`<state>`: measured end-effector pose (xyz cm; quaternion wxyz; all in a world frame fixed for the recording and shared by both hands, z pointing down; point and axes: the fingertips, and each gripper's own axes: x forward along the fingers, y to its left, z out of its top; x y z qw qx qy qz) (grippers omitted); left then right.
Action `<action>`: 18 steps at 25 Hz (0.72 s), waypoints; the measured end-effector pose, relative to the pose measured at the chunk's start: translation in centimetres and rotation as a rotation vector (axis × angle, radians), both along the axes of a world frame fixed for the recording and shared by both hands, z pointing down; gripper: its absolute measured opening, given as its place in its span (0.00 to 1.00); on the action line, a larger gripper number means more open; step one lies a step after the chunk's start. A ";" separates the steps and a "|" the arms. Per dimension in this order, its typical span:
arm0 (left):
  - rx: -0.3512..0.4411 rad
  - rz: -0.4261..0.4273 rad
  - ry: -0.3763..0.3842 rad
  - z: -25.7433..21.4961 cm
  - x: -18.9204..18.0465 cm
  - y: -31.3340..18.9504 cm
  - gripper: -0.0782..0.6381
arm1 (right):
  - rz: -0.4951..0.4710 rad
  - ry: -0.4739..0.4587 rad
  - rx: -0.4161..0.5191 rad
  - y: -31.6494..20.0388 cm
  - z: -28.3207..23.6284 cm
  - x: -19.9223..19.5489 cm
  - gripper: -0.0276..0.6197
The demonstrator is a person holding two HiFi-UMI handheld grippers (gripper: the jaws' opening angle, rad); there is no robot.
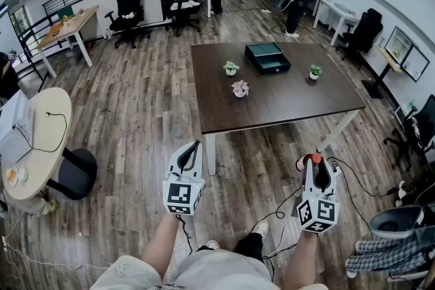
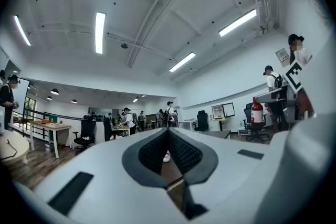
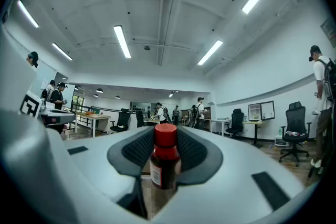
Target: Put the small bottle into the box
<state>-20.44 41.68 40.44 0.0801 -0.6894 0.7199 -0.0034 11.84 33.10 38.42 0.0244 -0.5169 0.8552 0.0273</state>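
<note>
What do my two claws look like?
The left claw and right claw match. Each is a white, tapering shell with dark grey textured pads lining the jaws. At the rear, each carries a cube of black-and-white square markers. No sleeves show.

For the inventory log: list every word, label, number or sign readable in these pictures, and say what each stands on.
No text reads clearly in any view.
Small bottle: white label, print too blurred to read.
Marker cubes: black-and-white square patterns only, no letters.
Wall sign: too small to read.
Framed boards on the wall: too small to read.
</note>
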 end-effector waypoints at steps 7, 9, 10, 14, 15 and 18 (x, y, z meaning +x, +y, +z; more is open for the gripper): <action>0.001 0.021 -0.011 -0.5 1.1 -1.1 0.11 | 0.012 0.012 0.008 -0.8 -0.2 0.8 0.25; 0.000 0.023 -0.012 -0.6 1.3 -1.4 0.11 | 0.011 0.011 0.008 -1.0 -0.2 0.8 0.25; -0.002 0.025 -0.011 -0.6 1.4 -1.6 0.11 | 0.011 0.012 0.007 -1.2 -0.2 0.9 0.25; -0.010 0.041 -0.006 -0.2 2.4 -2.8 0.11 | 0.012 0.014 -0.002 -1.8 0.3 1.4 0.25; -0.011 0.047 -0.006 -0.2 2.7 -3.2 0.11 | 0.014 0.013 -0.003 -1.9 0.3 1.6 0.25; -0.021 0.071 -0.009 0.0 4.0 -4.2 0.11 | 0.033 0.012 -0.009 -2.2 0.5 2.7 0.25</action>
